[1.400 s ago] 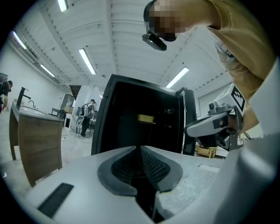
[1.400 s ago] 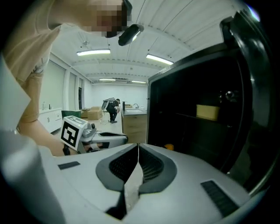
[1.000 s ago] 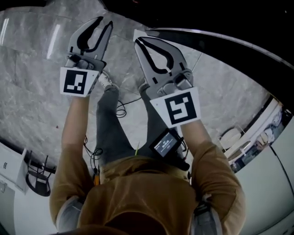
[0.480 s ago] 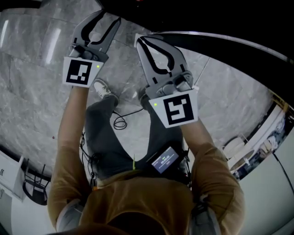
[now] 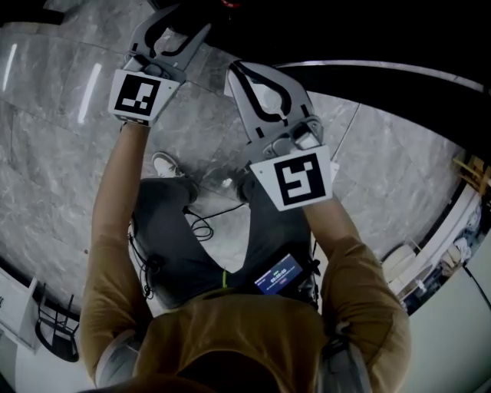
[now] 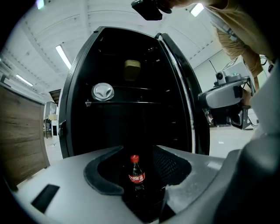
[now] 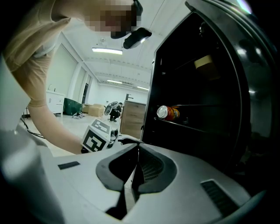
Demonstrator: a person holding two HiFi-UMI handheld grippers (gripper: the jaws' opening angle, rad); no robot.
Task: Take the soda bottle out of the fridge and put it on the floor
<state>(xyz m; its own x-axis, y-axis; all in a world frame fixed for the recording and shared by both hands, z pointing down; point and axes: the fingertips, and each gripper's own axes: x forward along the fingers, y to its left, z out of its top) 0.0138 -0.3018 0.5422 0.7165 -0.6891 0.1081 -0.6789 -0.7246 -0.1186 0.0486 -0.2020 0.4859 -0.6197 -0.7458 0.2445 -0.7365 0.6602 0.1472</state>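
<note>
Scene: person facing an open black fridge (image 6: 72,109), one gripper in each hand, both pointed toward the fridge.
Bottle: small soda bottle (image 6: 136,173) with a red cap, upright, low inside the fridge and well below the fridge shelf that carries a can (image 7: 168,113) lying on its side.
Left gripper (image 5: 182,23): jaws about half apart and just opening; the bottle shows in the gap between them but deeper in the fridge, not touched.
Right gripper (image 7: 138,148): jaws pressed together, nothing between them, held beside the fridge opening.
Floor (image 5: 46,153): grey marble, in front of the fridge; the bottle is not yet on it.
Step in hand: probably lining the left gripper up for the reach to the bottle.
Doing it well: open wider than the bottle's body before going in, keep the bottle centred in the gap, stay level under the fridge shelf, and close on the body below the label, not the thin neck.
Risk: a jaw tip nudging the bottle could tip it over inside the fridge.
</note>
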